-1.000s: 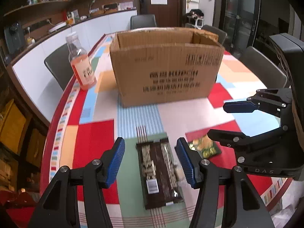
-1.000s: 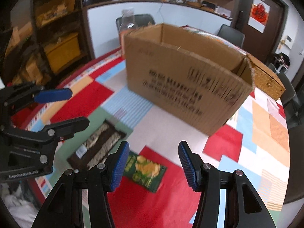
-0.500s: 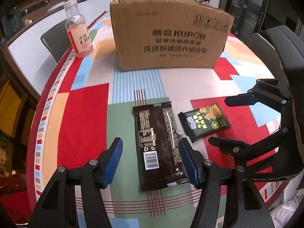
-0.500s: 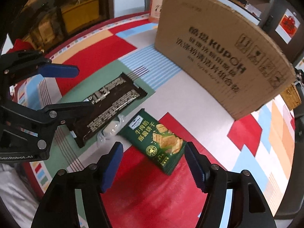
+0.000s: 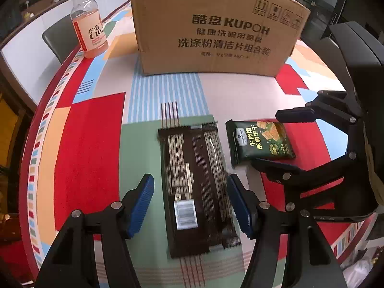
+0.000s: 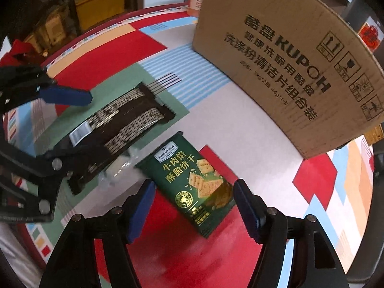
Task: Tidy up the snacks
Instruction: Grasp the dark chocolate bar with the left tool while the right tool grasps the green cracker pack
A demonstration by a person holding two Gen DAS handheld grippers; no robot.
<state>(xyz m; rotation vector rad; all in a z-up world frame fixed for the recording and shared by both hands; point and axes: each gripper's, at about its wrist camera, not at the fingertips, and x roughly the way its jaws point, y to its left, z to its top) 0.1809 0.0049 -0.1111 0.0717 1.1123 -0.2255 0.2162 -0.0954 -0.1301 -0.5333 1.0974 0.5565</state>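
A long dark brown snack pack [image 5: 196, 182] lies flat on the table, barcode end nearest me. My left gripper [image 5: 190, 202] is open, its blue pads on either side of the pack's near half, not touching it. A small green cracker packet [image 6: 194, 182] lies just right of the brown pack. My right gripper [image 6: 193, 208] is open and straddles the packet's near end. The brown pack [image 6: 115, 124] and the left gripper [image 6: 61, 124] show at the left of the right wrist view; the green packet [image 5: 260, 141] and right gripper [image 5: 276, 139] show at the right of the left wrist view.
A large cardboard box [image 5: 211, 28] stands behind the snacks, also seen in the right wrist view [image 6: 295, 60]. An orange drink bottle [image 5: 88, 21] stands left of the box near the table edge. A crumpled clear wrapper [image 6: 120, 170] lies between the two snacks.
Both grippers have come down and forward toward the table. The left one now straddles the brown pack, the right one the green packet. Both stay open.
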